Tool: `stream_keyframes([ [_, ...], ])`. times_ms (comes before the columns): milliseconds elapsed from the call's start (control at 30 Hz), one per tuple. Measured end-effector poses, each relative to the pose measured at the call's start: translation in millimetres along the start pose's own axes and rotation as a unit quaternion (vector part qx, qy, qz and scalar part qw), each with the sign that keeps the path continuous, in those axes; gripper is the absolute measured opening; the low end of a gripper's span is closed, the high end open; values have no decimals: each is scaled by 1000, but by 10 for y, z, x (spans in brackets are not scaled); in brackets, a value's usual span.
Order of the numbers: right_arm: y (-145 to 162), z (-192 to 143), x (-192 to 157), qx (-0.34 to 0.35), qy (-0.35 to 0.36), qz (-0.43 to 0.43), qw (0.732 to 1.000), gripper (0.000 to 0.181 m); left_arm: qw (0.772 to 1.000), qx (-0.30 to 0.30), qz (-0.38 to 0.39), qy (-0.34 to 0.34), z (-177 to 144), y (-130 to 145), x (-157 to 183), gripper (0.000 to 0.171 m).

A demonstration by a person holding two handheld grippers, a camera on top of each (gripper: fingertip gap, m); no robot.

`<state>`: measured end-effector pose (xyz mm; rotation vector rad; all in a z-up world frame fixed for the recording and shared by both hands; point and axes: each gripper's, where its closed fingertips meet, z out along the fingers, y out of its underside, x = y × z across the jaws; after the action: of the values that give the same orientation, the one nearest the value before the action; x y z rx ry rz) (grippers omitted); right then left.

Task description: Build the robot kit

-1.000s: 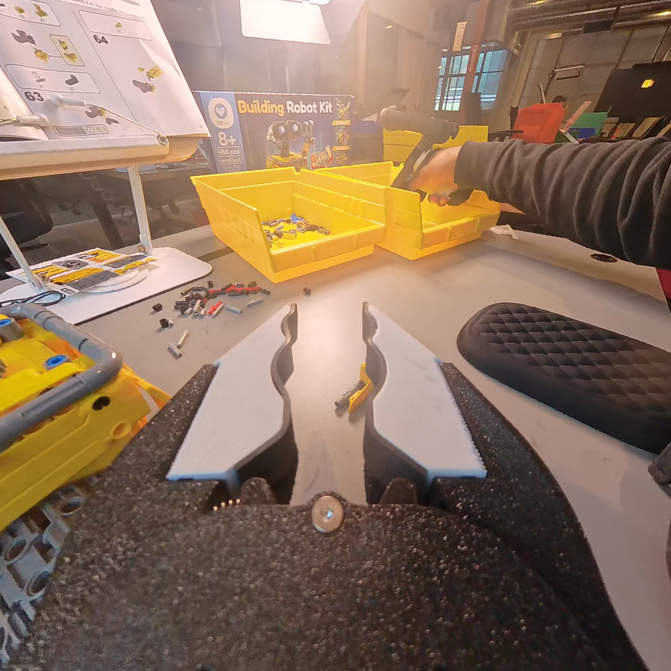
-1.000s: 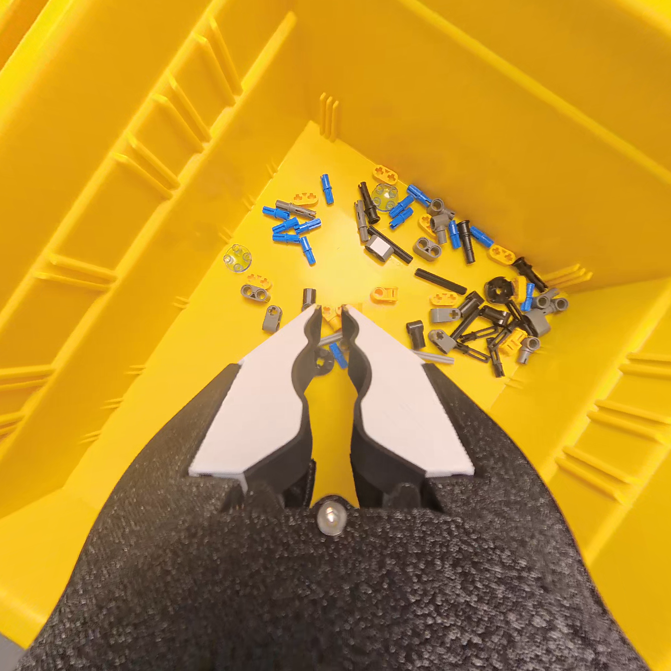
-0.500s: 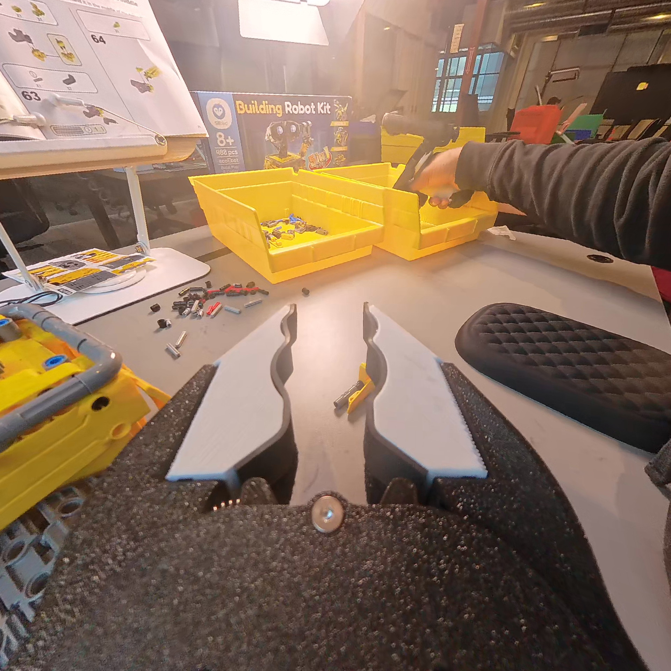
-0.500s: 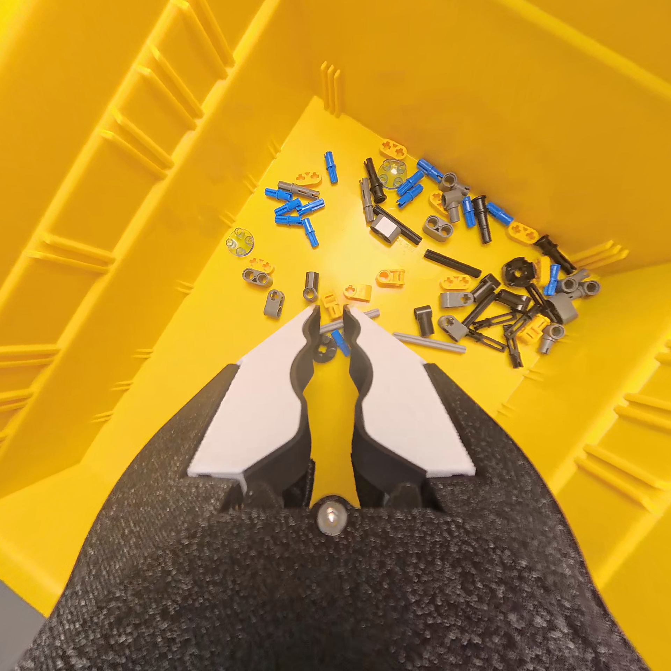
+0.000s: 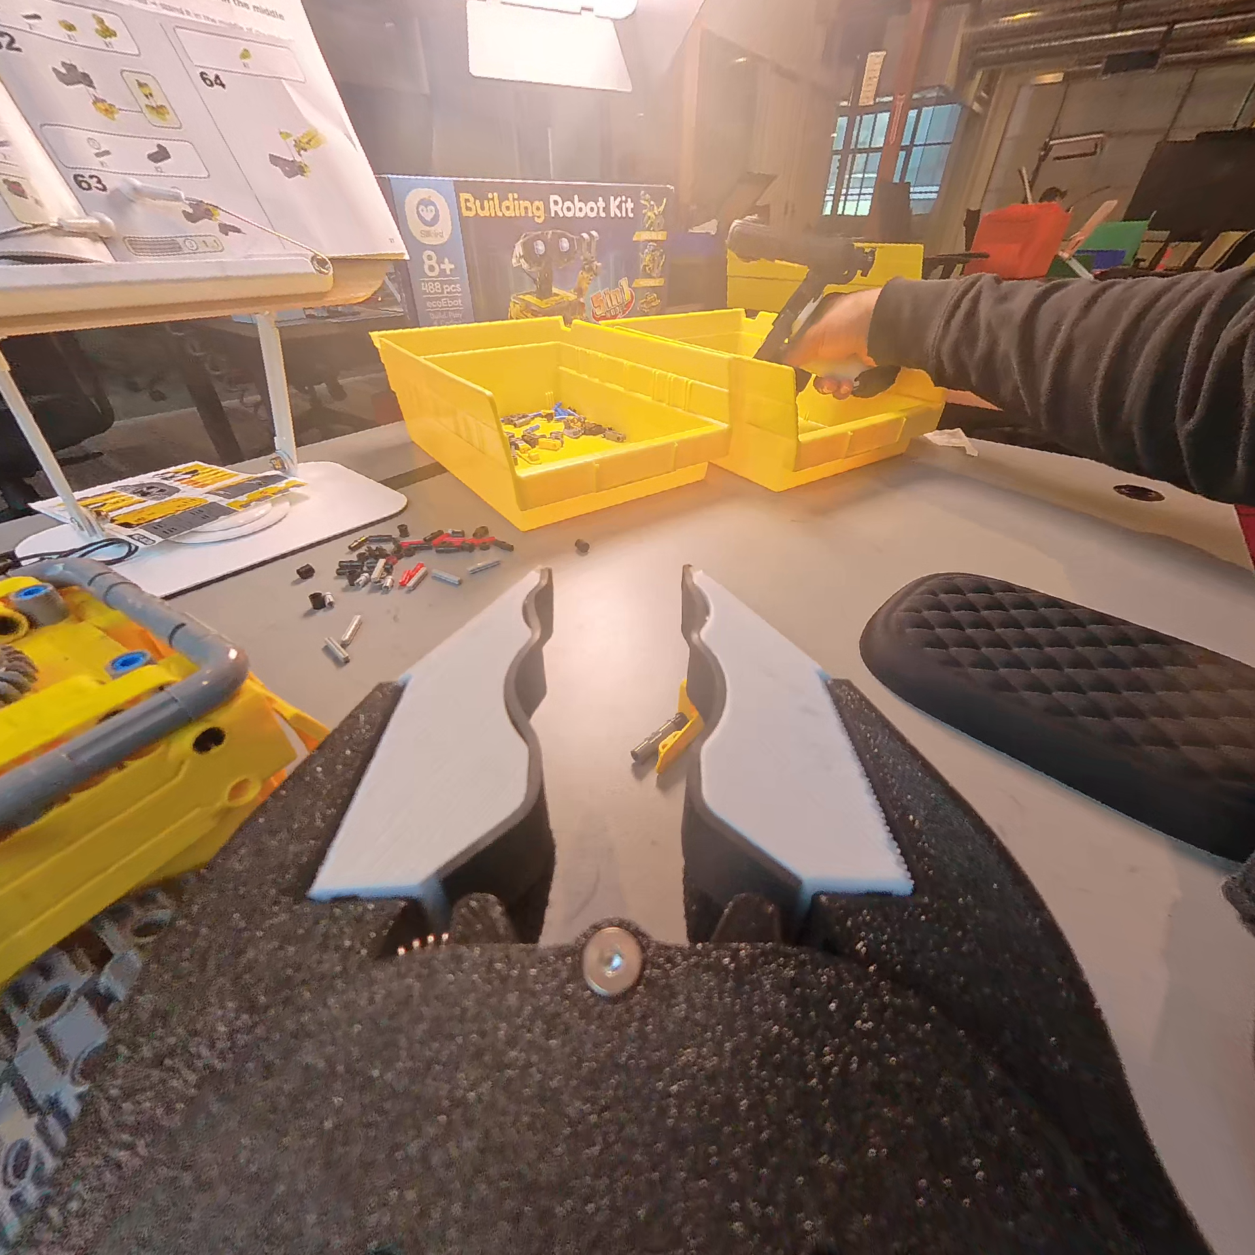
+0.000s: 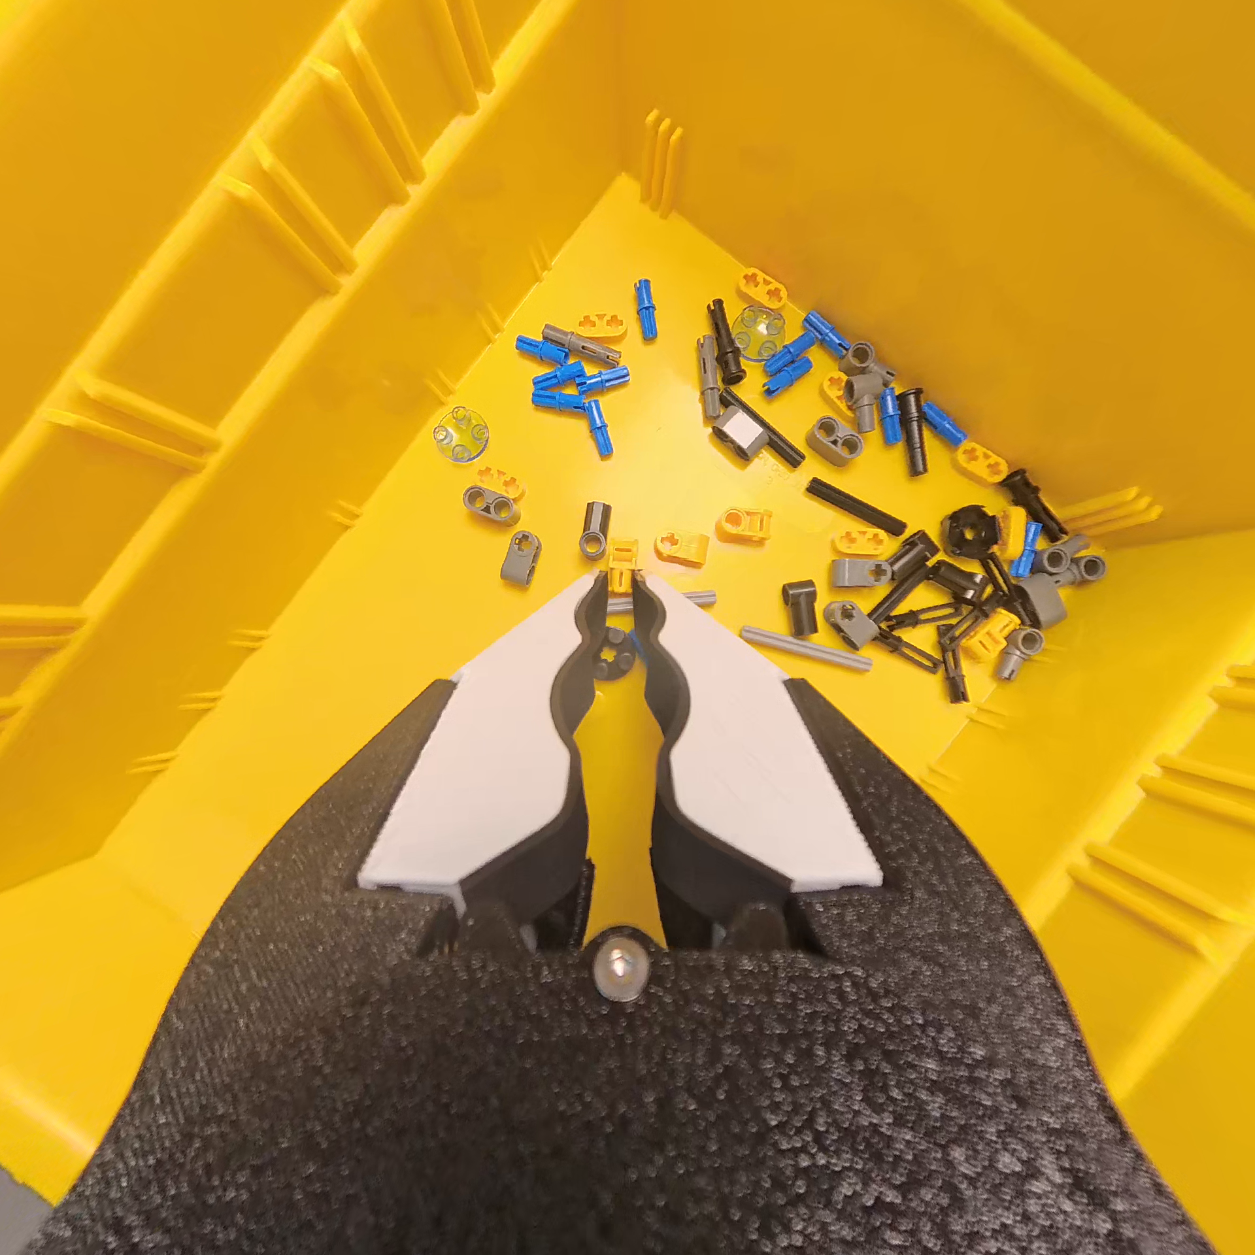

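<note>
My right gripper (image 6: 619, 577) reaches down into a yellow bin (image 6: 339, 611), and its tips are shut on a small yellow connector (image 6: 623, 553). A black round piece (image 6: 613, 660) and a grey axle (image 6: 699, 597) lie on the bin floor under its fingers. Several blue, black, grey and yellow pins and connectors (image 6: 917, 543) lie scattered around. My left gripper (image 5: 614, 580) is open and empty, low over the grey table (image 5: 781, 543). A small yellow piece with a black pin (image 5: 669, 735) lies by the inner side of its right finger.
A yellow robot model (image 5: 102, 733) stands close on the left. A black quilted pad (image 5: 1086, 693) lies on the right. Loose pins (image 5: 407, 567) lie ahead. Behind them are two yellow bins (image 5: 611, 475), a kit box (image 5: 530, 251) and an instruction booklet on a stand (image 5: 170, 170). A person's sleeve (image 5: 1052, 367) reaches into the right-hand bin. There is about 50 cm between the tips of the two grippers.
My right gripper's tips have closed from a small gap onto the yellow connector, and the bin contents have shifted slightly in its view. The left gripper has not moved.
</note>
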<state>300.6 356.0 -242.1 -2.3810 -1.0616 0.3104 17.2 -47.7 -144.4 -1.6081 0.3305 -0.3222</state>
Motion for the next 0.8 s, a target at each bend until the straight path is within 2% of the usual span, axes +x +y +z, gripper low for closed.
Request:
stream_keyframes([
  [200, -146, -212, -25, 36, 13, -14, 999, 7, 1000, 0, -13, -18, -36, -1, -63, 37],
  [433, -477, -758, -245, 105, 31, -62, 992, 7, 999, 2, -31, -42, -88, -30, -150, 38],
  [567, -698, -1145, -798, 161, 12, -124, 979, 7, 998, -4, -36, -52, -114, -30, -185, 38],
  [700, -809, -1472, -1661, 218, -64, -173, 958, 7, 998, -13, -35, -53, -126, -32, -184, 39],
  [800, -748, -1584, -2341, 239, -121, -215, 939, 7, 998, -15, -34, -49, -141, -36, -172, 43],
])
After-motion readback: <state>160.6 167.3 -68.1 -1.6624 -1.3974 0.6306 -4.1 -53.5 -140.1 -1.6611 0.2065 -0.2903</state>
